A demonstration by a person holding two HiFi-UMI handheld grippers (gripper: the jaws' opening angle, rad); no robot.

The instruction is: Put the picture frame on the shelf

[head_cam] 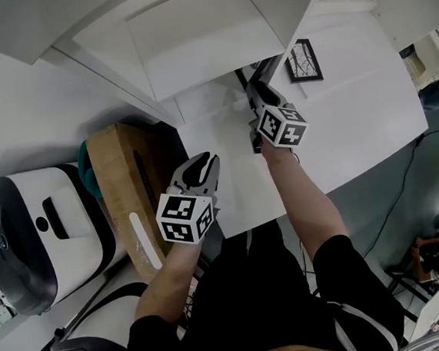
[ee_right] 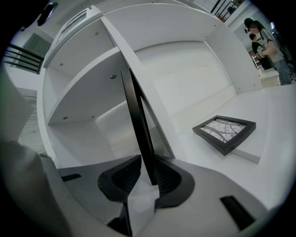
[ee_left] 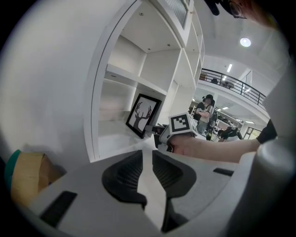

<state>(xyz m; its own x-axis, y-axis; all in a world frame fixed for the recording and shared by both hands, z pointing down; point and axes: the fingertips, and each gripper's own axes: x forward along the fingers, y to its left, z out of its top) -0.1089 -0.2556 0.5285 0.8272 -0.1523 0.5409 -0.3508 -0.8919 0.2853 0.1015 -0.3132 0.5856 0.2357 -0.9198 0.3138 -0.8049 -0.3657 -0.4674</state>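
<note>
**A:** Where is the picture frame?

**B:** The picture frame [ee_left: 142, 115], black with a deer silhouette, stands upright on a shelf [ee_left: 113, 124] in an open compartment of the white unit. Its bottom edge is on the board.

**A:** And the right claw?

**B:** The right claw [ee_right: 147, 169] is pinching that frame by 1 side edge. In the right gripper view the thin black edge runs down between the 2 pads, tight against the right one, with the left tip right at it.

**A:** The left claw?

**B:** The left claw [ee_left: 148, 169] is slightly spread, with a narrow gap between the pads and nothing in it. It hangs back from the unit, well apart from the frame, pointing toward it.

**A:** Anything else nearby?

**B:** A second frame [ee_right: 224, 132], also black, lies flat on the white surface [head_cam: 368, 110] to the right of the unit. A cardboard box [head_cam: 132, 195] sits near the left claw in the head view. People [ee_left: 206, 113] stand far off in the background.
</note>
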